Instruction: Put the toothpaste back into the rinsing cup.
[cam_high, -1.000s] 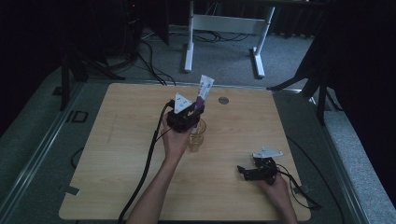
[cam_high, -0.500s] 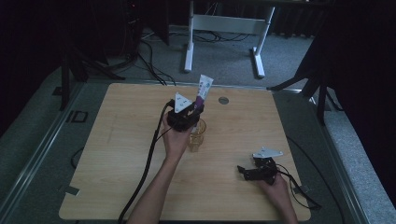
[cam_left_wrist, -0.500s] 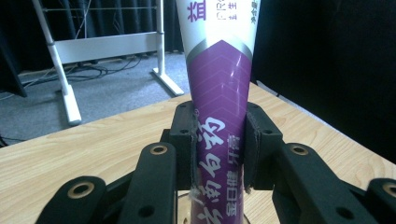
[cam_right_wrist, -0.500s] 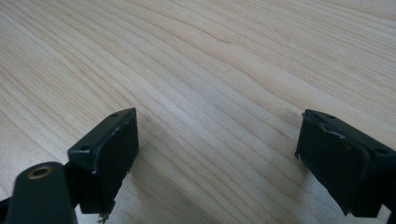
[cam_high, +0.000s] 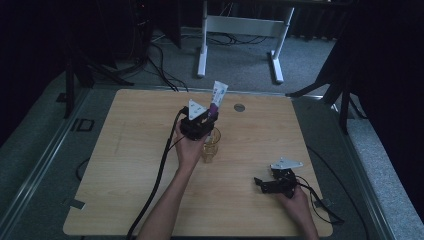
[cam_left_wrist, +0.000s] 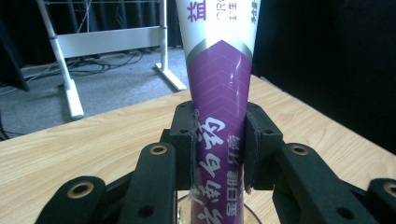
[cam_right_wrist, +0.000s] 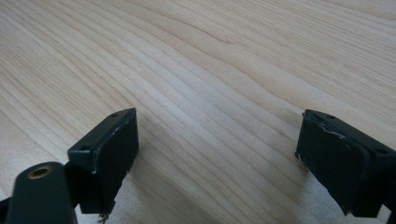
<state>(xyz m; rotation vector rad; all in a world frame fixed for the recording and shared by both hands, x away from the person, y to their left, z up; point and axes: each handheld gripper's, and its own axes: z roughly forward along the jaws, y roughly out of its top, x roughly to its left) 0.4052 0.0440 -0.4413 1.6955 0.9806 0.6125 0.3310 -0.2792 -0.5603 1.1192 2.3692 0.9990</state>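
Purple-and-white tube (cam_left_wrist: 219, 107) stands upright, pinched between black pads, lower end seemingly inside the clear glass cup (cam_high: 211, 146). Cup sits upright near table centre.

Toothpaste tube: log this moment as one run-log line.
left tongs: shut on toothpaste tube | tube: upright above glass cup | right tongs: open, nothing between, low over wooden table

High view: fixed overhead, facing forward and down across the whole light wooden table (cam_high: 125, 150). Left gripper view: close, level, facing a white-legged metal stand (cam_left_wrist: 70, 51) that the high view shares (cam_high: 240, 30). Right gripper view: very close, angled down at tabletop grain (cam_right_wrist: 210, 70).
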